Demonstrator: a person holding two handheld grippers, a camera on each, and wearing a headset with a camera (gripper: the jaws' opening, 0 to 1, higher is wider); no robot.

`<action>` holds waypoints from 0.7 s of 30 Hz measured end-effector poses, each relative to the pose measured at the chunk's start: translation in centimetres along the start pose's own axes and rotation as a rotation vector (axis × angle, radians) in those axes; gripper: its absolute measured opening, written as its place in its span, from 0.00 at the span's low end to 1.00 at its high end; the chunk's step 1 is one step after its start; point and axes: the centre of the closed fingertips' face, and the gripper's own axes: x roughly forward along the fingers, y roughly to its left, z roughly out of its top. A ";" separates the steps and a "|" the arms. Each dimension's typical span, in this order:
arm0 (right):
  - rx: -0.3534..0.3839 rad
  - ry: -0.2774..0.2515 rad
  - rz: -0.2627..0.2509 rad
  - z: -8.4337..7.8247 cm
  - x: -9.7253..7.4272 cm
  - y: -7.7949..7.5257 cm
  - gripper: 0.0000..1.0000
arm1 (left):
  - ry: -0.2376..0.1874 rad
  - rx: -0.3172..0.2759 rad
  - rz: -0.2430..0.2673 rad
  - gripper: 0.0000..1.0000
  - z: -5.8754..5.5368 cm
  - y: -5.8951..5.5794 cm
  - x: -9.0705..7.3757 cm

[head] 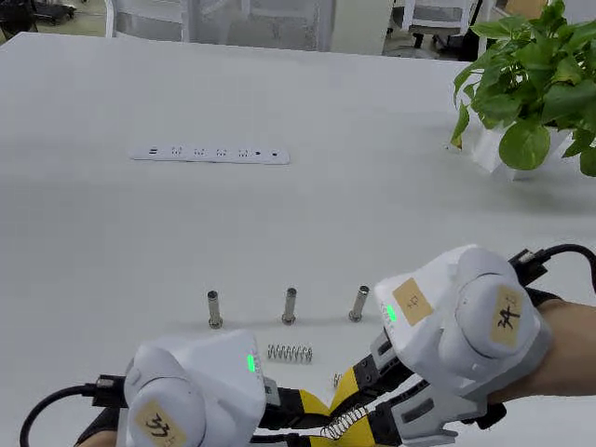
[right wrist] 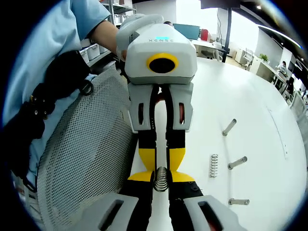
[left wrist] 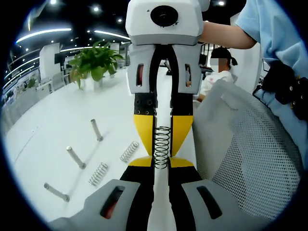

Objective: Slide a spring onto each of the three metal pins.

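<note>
Step in hand: 1st spring is picked up but not yet threaded. All three pins (head: 290, 305) stand bare in a row on the table (head: 140, 233). L gripper (left wrist: 160, 163) and R gripper (right wrist: 161, 178) meet nose to nose just in front of the pins, w/ the held spring (left wrist: 162, 144) bridging them. R's yellow tips are pinched along its sides, and L's jaws are narrowed onto its near end. Both look clenched on it, so prob a handover or re-grip to get the axis lined up. Can't tell which one carries the load. One loose spring (head: 290, 353) lies on the table just in front of the mid pin. A second loose spring (left wrist: 129, 151) lies nearer the grippers. Next move, as I judge it: one gripper lets go, and the other holds the spring by one end w/ the bore clear. It then turns the spring upright over a pin top and lowers it straight. A light grip is needed, since the coil will squash or spring away, and the pins look easy to knock over.
</note>
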 end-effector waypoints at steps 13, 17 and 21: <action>-0.041 0.028 0.006 0.1 0.2 -0.1 0.07 | -0.008 -0.029 0.013 0.07 -0.2 0.1 -0.2; -0.056 0.037 0.008 0.4 0.4 -0.4 0.07 | -0.011 -0.037 0.031 0.07 -0.4 0.5 -0.5; -0.065 0.043 0.005 0.7 0.5 -0.8 0.07 | -0.024 -0.059 0.064 0.07 -0.5 1.0 -0.9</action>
